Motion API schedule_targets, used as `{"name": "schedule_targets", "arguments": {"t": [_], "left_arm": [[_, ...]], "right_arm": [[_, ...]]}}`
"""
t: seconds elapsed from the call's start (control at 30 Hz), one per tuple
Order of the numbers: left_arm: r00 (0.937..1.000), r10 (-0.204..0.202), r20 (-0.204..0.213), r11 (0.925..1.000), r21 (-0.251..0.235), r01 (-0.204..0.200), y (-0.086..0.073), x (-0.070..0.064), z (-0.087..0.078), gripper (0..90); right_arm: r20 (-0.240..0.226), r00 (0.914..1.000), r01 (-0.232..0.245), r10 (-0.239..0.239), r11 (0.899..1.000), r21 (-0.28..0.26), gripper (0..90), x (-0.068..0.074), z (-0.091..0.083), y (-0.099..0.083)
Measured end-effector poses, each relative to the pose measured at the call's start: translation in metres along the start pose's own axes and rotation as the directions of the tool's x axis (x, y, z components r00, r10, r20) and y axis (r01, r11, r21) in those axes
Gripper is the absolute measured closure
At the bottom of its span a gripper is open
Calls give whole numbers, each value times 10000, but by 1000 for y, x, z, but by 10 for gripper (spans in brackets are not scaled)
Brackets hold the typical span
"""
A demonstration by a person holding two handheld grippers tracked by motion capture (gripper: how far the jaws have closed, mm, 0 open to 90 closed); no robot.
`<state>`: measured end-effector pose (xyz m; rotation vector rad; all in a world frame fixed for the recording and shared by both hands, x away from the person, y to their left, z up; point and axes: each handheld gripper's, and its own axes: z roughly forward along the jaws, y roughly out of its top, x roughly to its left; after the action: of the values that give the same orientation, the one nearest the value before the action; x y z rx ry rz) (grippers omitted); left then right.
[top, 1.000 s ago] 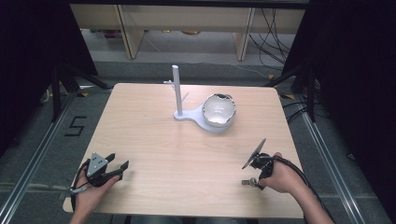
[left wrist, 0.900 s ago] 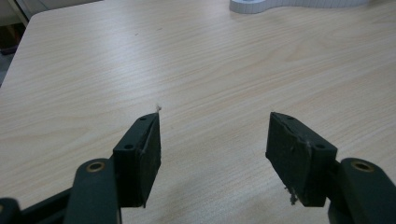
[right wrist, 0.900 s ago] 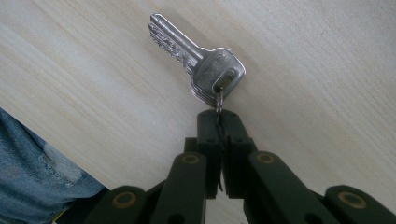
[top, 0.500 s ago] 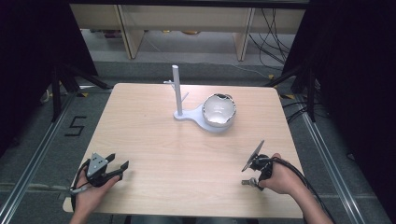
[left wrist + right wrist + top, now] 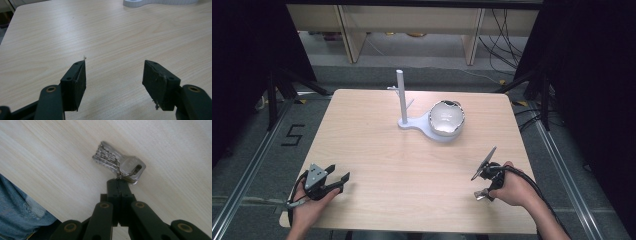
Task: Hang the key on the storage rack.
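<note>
right tool point(image 5: 119, 182) is clenching the ring of a key bunch point(image 5: 117, 161) at frame centre over the surface point(image 5: 62, 157); left tool point(image 5: 113, 75) is resting released, lower left.

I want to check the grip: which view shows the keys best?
The right gripper view: the keys hang close up by their ring from the shut right tongs. In the high view they are a small glint below the hand.

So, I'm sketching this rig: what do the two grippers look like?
Both are black, with two flat jaws on hinged links with brass-coloured pivots. The left gripper has a grey three-cornered plate on top, the right gripper too. A dark cable trails from each.
</note>
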<state>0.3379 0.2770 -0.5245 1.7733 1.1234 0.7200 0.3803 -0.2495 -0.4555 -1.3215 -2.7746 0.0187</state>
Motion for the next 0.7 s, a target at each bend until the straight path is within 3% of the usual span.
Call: {"name": "schedule_targets", "arguments": {"t": [0.3,0.43,0.53,0.6,0.7], "left_arm": [[10000,50,6,10000,14,-50,0,0,0,351],[10000,29,1,10000,5,-29,0,0,0,351],[10000,9,-14,10000,-4,-9,0,0,0,351],[10000,9,-12,10000,-4,-9,0,0,0,351],[10000,11,-4,10000,-5,-11,0,0,0,351]], "right_arm": [[-20,10000,-45,45,9994,-337,900,-5,-23,1],[-64,9999,145,-149,9987,-491,900,-8,-32,2],[-279,9996,-55,35,9975,-704,900,-6,-46,6],[-322,9991,242,-276,9947,-1002,900,-8,-53,8],[-313,9990,265,-308,9913,-1286,900,-7,-63,11]]}}
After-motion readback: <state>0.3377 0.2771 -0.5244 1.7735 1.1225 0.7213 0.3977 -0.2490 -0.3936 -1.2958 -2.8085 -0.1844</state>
